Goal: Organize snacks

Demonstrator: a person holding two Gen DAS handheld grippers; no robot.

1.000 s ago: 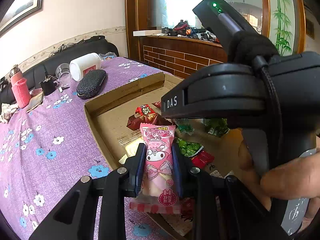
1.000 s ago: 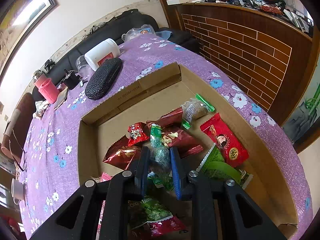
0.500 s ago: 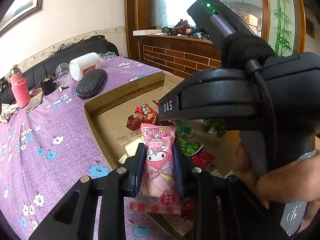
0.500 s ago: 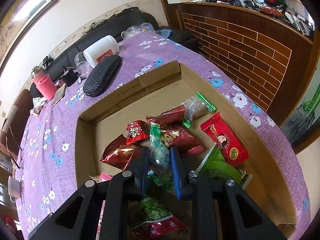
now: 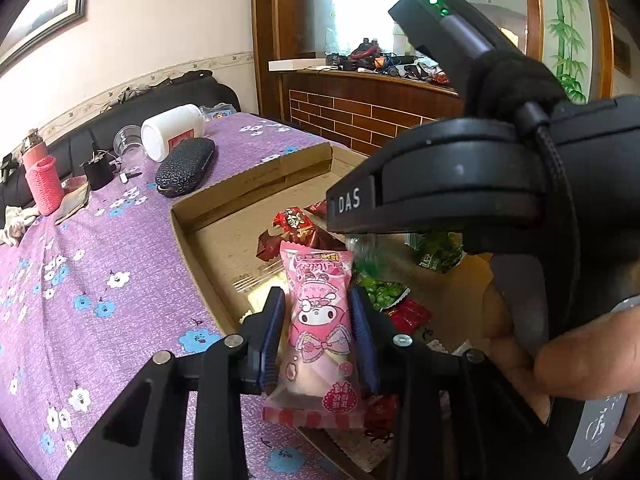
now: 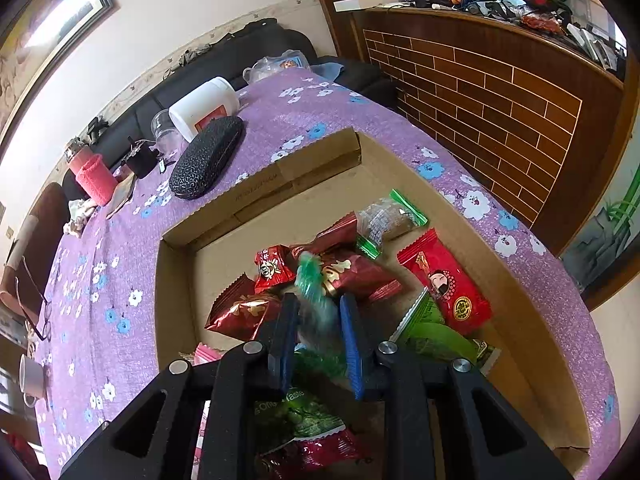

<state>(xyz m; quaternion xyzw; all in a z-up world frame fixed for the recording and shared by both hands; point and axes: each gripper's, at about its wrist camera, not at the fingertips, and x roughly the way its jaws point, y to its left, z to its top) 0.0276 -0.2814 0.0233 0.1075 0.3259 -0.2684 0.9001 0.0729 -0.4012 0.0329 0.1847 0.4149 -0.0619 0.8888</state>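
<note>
While the left gripper (image 5: pixel 318 334) is clamping a pink cartoon snack packet (image 5: pixel 320 320) above the cardboard box's (image 6: pixel 256 192) near-left edge, the right gripper (image 6: pixel 318 334) is pinching a green-ended clear wrapper (image 6: pixel 316 300) over the piled snacks farther in.

A cardboard box (image 6: pixel 260 184) fills the lower centre of the right wrist view, resting on the tablecloth (image 6: pixel 104 280), with snack packets (image 6: pixel 348 272) heaped inside it. A glasses case (image 6: pixel 206 158) lies on the cloth just beyond the box's upper-left wall, touching a tub on its side (image 6: pixel 204 106) above it. Further left stands a bottle (image 6: pixel 90 174), and a mug (image 6: pixel 32 376) sits at the lower-left edge. In the left wrist view the left gripper (image 5: pixel 318 330) at lower centre holds a packet (image 5: pixel 320 320) upright over the box's left wall (image 5: pixel 200 272), while the right gripper (image 6: pixel 318 334) pinches a small wrapped sweet (image 6: pixel 316 300) above the heap
</note>
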